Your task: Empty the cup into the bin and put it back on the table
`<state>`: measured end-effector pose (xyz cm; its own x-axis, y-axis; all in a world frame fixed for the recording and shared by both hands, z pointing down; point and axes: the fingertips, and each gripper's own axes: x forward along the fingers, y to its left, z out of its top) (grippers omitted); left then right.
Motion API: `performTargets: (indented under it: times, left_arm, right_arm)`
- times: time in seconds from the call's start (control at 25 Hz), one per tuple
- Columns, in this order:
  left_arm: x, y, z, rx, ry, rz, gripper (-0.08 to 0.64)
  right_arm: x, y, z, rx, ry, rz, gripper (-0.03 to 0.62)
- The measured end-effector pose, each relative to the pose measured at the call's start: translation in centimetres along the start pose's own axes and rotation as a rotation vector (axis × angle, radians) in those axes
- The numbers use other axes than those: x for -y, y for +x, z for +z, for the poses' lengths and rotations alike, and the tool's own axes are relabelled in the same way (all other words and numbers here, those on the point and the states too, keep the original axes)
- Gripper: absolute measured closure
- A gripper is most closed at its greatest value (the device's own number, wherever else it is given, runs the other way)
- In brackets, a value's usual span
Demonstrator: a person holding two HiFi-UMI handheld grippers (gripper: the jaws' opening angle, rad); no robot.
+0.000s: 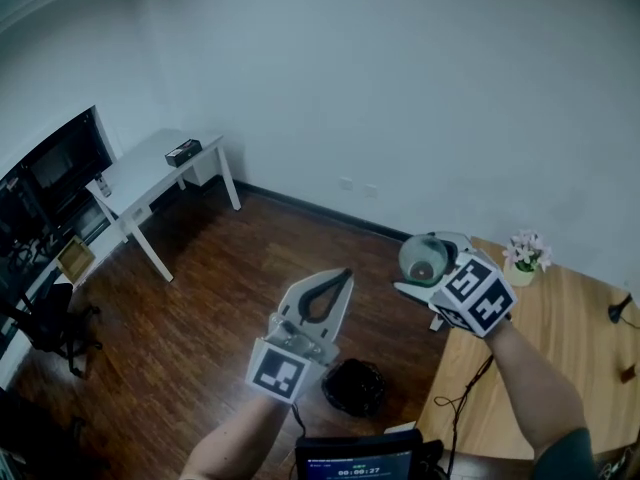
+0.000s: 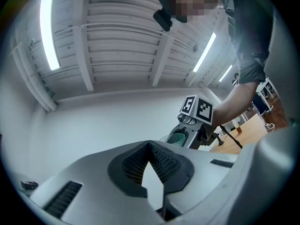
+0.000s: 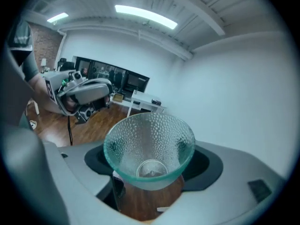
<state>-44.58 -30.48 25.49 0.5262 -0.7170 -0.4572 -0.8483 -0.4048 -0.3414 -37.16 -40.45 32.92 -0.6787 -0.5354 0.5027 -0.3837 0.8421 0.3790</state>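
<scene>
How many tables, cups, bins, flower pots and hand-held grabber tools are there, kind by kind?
Tables: 2, a white table and a light wooden table
Cups: 1, a clear dimpled glass cup
Bins: 1, a round black bin
Flower pots: 1, a small pot of pale flowers
Grippers: 2, the left gripper and the right gripper
Total: 7

**Cropped edges, dim bin**

The wooden surface (image 1: 560, 308) is cut off at the head view's right and bottom edges, a screen (image 1: 355, 463) at the bottom. The inside of the bin (image 1: 353, 386) is too dark to read. What lies at the bottom of the cup (image 1: 418, 253) is too small to tell.
</scene>
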Motion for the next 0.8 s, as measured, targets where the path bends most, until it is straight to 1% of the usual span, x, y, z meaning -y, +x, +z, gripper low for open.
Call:
performTargets:
  times: [0.24,0.32,0.52,0.64,0.8]
  left_arm:
    - [0.4,0.0,-0.5,0.008,-0.050,-0.022,0.568]
    - [0.7,0.0,-0.5,0.014,-0.060,-0.038,0.568]
    - [1.9,0.3,-0.4,0.023,-0.084,-0.074,0.568]
    - [2.7,0.6,0.4,0.045,-0.095,-0.090,0.568]
    - [3.9,0.8,1.5,0.051,-0.102,-0.112,0.568]
  right_arm:
    - [-0.5,-1.8,-1.4,0.050,0.133,-0.048,0.196]
    - [-0.7,-2.5,-1.9,0.063,0.162,-0.072,0.196]
    - [-0.8,-4.6,-2.7,0.085,0.193,-0.135,0.196]
    - [-1.0,-6.5,-2.9,0.112,0.220,-0.166,0.196]
    - [-1.7,-9.6,-2.6,0.155,0.238,-0.204,0.196]
